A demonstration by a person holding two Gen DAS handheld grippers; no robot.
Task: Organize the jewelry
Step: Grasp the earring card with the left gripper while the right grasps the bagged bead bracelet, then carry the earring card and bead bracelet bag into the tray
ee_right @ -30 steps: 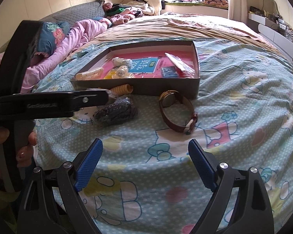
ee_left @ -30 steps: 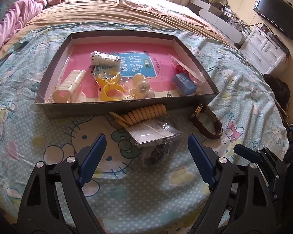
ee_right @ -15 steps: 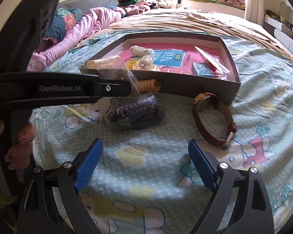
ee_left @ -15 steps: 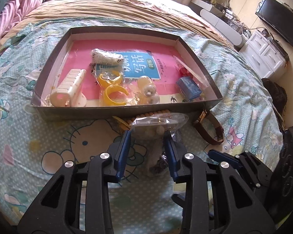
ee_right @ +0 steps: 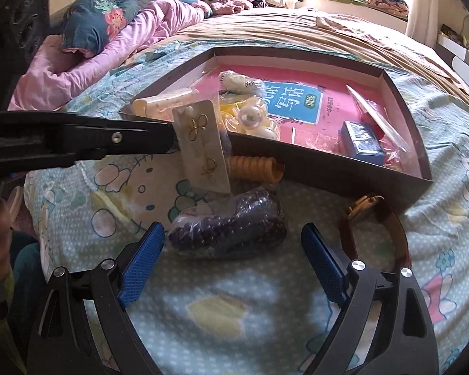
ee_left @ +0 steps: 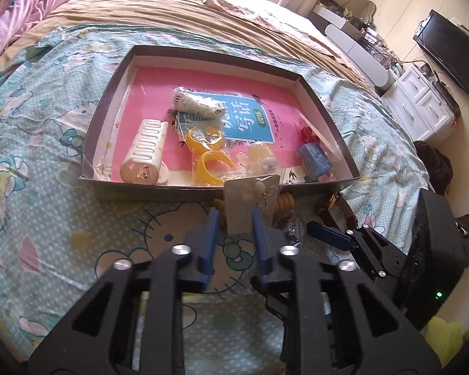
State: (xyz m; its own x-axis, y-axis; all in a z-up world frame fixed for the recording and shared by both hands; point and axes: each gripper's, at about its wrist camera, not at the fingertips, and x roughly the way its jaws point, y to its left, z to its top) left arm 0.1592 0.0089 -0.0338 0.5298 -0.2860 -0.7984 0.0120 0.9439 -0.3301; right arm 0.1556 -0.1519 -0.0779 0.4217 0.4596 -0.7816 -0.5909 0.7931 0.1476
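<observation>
One box (ee_left: pixel 103 106), two yellow rings (ee_left: pixel 209 156), one watch (ee_right: pixel 381 228), one earring card (ee_right: pixel 203 143), two grippers (ee_right: pixel 231 256).

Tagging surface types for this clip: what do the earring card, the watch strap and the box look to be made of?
Earring card: stiff pale card in a clear, glossy plastic sleeve, judging by the glare; the small hoops on it look like gold-toned metal.
Watch strap: brown, smooth, slightly shiny, probably leather or an imitation.
Box: thin matte dark cardboard with pale inner walls, judging by its folded corners.
</observation>
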